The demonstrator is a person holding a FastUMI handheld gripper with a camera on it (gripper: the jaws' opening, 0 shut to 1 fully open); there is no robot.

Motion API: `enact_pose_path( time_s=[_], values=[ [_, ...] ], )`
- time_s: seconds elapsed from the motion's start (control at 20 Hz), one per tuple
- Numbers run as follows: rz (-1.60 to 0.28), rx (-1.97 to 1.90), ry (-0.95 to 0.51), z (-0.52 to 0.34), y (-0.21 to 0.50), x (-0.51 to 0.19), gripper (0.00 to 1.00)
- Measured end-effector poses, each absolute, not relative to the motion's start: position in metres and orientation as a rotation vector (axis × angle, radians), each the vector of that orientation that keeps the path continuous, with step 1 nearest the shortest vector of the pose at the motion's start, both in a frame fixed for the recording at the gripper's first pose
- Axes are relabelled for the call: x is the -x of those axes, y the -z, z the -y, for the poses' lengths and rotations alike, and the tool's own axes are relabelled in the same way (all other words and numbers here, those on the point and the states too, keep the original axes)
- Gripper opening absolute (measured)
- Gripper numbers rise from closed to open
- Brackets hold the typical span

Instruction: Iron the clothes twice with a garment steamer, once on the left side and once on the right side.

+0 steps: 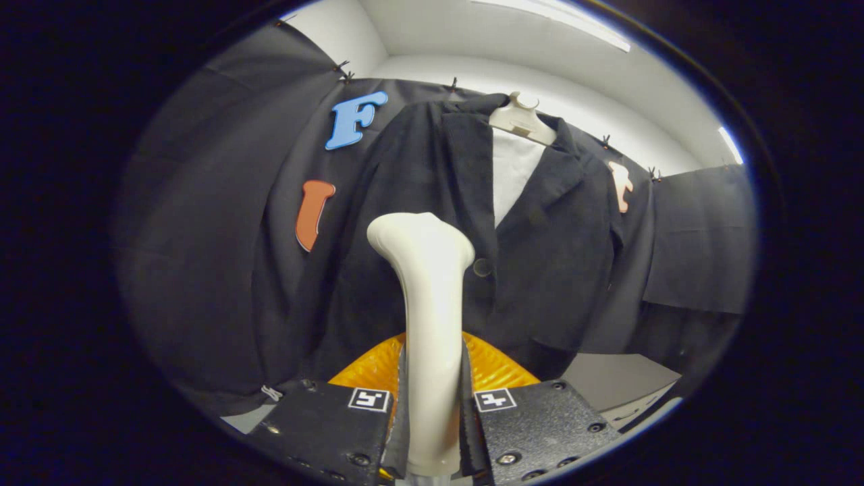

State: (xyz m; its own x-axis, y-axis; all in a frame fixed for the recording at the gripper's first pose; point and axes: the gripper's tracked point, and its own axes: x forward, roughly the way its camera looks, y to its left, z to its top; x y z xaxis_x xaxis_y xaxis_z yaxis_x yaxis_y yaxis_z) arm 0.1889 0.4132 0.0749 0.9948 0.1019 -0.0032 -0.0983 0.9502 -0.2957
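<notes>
The claw (432,405) is clenched on the handle of the garment steamer (428,324), with one finger pressed against each side of the handle. The steamer is held upright between the fingers; its pale body rises from the grip and flares into a rounded head, which is seen just in front of the jacket's left front panel, beside the button. Whether the head touches the fabric cannot be determined. Directly behind the fingers and the handle, a ribbed orange object (486,368) is seen; its identity cannot be determined.

Beyond the steamer, a dark suit jacket (553,250) is hung on a light-coloured hanger (521,120), facing the claw. The lapels are open, and a white garment (511,177) is exposed between them. A single dark button (482,267) is located at the front closure, just beside the steamer head. The jacket's lower edge falls behind the orange object.

Behind the jacket, the booth's black cloth wall (209,223) is pinned up, and a white ceiling (513,40) with a strip light is seen above it.
</notes>
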Motion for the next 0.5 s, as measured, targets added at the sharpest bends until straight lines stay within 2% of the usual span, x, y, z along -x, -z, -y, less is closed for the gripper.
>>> enact_pose_path(
  time_s=[0.5],
  values=[
    [-0.194, 0.360, -0.107, -0.397, 0.045, -0.172, 0.32]
  ],
)
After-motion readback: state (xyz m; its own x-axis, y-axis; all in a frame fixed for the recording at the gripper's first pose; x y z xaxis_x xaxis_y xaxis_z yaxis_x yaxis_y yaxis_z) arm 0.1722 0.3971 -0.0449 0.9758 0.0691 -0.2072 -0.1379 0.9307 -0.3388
